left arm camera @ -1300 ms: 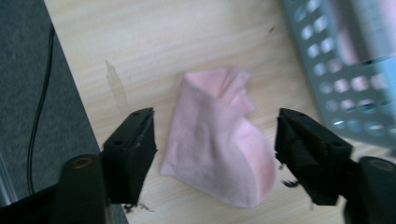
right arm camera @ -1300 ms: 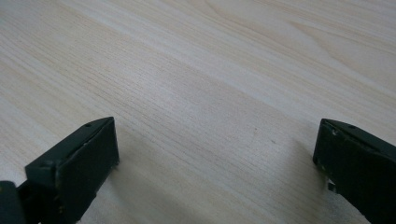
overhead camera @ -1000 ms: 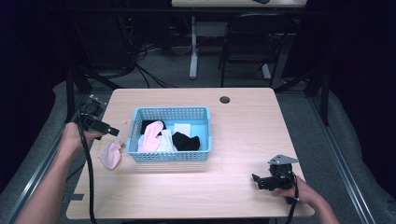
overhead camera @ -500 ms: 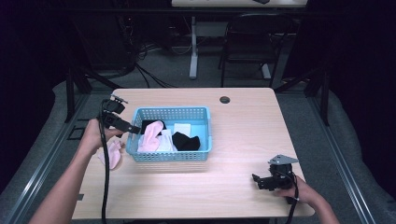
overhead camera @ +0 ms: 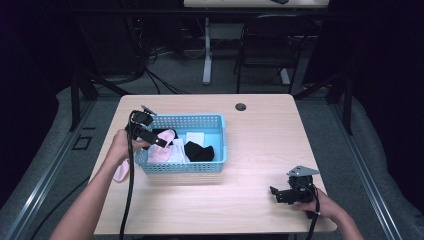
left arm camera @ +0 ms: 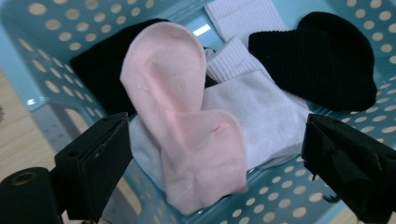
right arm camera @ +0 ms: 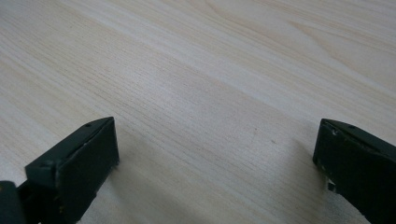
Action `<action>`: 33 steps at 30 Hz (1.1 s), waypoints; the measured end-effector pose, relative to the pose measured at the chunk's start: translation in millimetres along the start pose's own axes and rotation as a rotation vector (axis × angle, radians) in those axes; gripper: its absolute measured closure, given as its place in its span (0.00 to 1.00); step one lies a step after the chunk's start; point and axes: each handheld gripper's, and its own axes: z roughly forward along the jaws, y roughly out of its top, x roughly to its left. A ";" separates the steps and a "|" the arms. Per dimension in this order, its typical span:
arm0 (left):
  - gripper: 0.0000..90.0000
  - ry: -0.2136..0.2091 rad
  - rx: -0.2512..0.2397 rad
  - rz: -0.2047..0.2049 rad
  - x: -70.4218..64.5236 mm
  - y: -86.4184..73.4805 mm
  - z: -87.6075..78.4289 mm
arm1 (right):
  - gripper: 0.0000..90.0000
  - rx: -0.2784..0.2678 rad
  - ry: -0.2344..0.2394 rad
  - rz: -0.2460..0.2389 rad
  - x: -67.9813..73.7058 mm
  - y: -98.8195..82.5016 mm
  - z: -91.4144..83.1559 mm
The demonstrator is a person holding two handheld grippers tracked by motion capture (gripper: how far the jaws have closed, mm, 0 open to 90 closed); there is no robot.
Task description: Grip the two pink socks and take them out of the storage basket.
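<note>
A blue perforated basket (overhead camera: 221, 145) stands left of the table's middle. It holds a pink sock (overhead camera: 163, 148), a white sock (overhead camera: 195, 137) and a black sock (overhead camera: 200, 151). My left gripper (overhead camera: 159, 141) hangs over the basket's left end. Its jaws stand wide but have just been closing a little. In the left gripper view the folded pink sock (left arm camera: 187, 121) lies between and beneath the jaws of that gripper (left arm camera: 215, 144), untouched by the pads, over white cloth (left arm camera: 261, 107). My right gripper (overhead camera: 276, 194) rests open on the bare wood (right arm camera: 210, 93) at the front right.
A second pink sock (overhead camera: 121, 173) lies on the table left of the basket, partly behind the left hand. A black round grommet (overhead camera: 240, 106) sits near the table's far edge. A chair (overhead camera: 267, 40) and cables stand on the floor beyond.
The left gripper has moved right and down, from beside the basket's left wall to above the socks inside it. The right gripper has stayed put.
</note>
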 end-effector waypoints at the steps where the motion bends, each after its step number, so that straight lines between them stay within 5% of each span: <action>1: 0.12 -0.005 0.009 -0.004 0.6 0.2 3.9 | 0.00 -0.001 0.002 0.001 0.0 0.0 0.0; 11: 0.28 0.046 0.063 -0.042 6.9 -2.6 25.7 | 0.00 -0.002 0.002 0.003 0.1 0.0 0.0; 20: 0.49 0.070 0.102 -0.068 10.9 -4.1 29.4 | 0.00 -0.002 0.003 0.001 0.1 0.0 0.0; 33: 0.61 0.133 0.128 -0.101 10.6 -4.0 36.9 | 0.00 0.000 0.000 0.000 0.1 0.0 0.0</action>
